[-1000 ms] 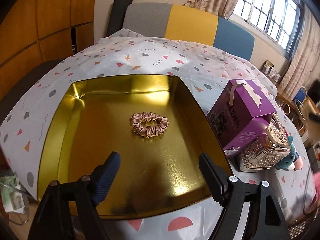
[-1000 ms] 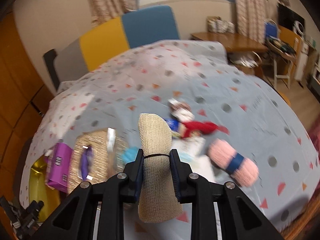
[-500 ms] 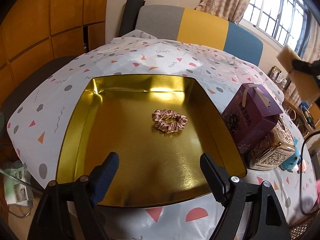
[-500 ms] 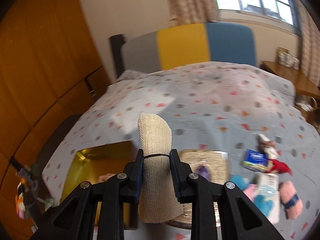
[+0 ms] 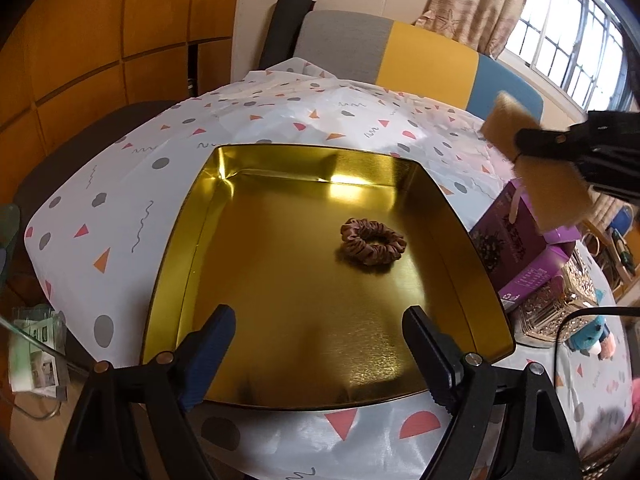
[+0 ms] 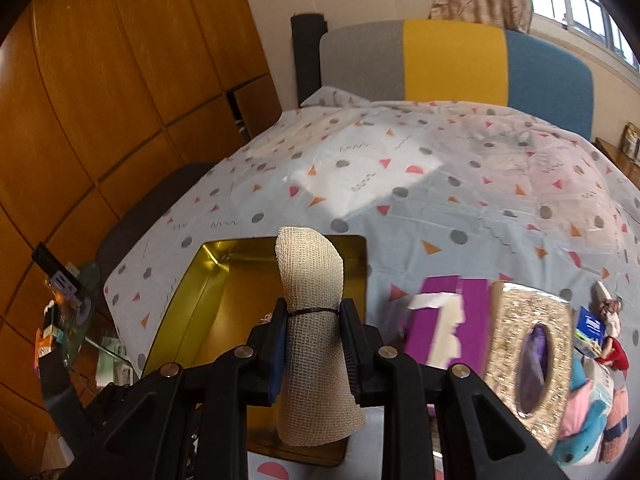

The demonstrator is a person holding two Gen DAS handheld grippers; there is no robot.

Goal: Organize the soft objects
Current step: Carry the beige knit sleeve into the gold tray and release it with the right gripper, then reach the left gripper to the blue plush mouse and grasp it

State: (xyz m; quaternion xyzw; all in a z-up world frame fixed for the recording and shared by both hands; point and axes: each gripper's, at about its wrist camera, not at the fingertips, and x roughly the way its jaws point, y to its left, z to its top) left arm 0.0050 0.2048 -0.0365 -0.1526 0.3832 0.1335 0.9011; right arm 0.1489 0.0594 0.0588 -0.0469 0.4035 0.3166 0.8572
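Observation:
A gold tin tray [image 5: 224,184] lies on the patterned tablecloth and shows in the right wrist view too [image 6: 188,284]. A pink satin scrunchie [image 5: 372,240] lies inside it, right of centre. My left gripper [image 5: 316,344] is open and empty, hovering over the tray's near edge. My right gripper [image 6: 314,320] is shut on a beige gauze bandage roll [image 6: 312,280], held upright in the air above the tray's right side. In the left wrist view the roll [image 5: 532,172] and right gripper enter from the right, above the purple box.
A purple carton [image 5: 516,248] and a glittery tissue box [image 6: 528,344] stand right of the tray. Soft toys, a red doll and pink yarn [image 6: 592,400] lie further right. A grey, yellow and blue chair back [image 6: 452,60] stands behind the table. Wooden cabinets [image 6: 100,100] are left.
My right gripper has swung left with the bandage roll, from over the toys to above the tray's right side. The left gripper drew back slightly and stayed open.

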